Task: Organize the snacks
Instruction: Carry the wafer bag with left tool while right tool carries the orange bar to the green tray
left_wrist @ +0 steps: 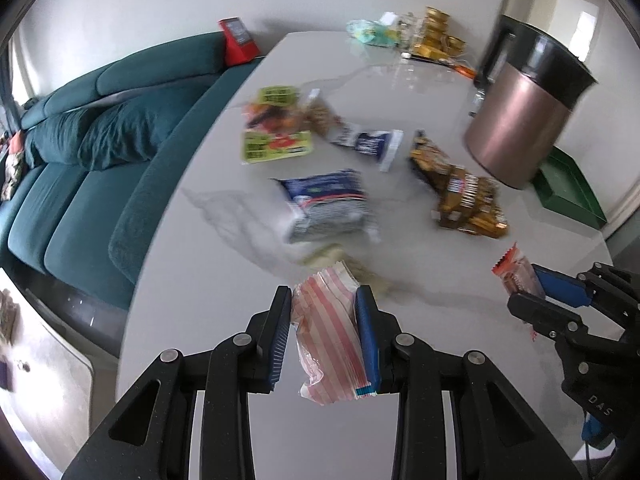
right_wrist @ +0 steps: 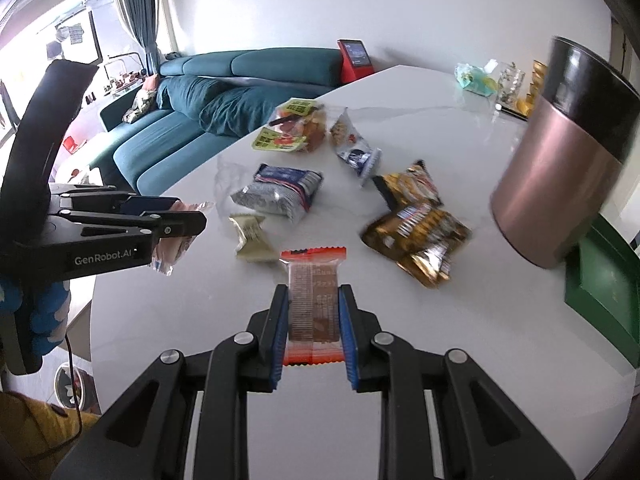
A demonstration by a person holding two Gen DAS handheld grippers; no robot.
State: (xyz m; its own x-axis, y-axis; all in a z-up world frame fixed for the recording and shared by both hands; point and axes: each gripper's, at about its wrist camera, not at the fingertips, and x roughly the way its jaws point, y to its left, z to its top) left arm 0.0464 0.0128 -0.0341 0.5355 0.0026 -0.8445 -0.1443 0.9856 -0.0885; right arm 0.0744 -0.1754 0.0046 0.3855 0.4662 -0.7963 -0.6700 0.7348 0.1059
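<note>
Orange-edged wafer pack (right_wrist: 313,304) lengthwise between jaws, pointing forward.

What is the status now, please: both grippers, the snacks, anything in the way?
Left gripper shut on striped packet. Right gripper shut on brown wafer pack. Other snacks loose on table. Bin ahead right; nothing blocking.

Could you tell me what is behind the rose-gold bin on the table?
A green tray stands partly behind the rose-gold bin, near the table edge. Only its rim and one corner show; the bin hides the rest, and whatever the tray holds.
</note>
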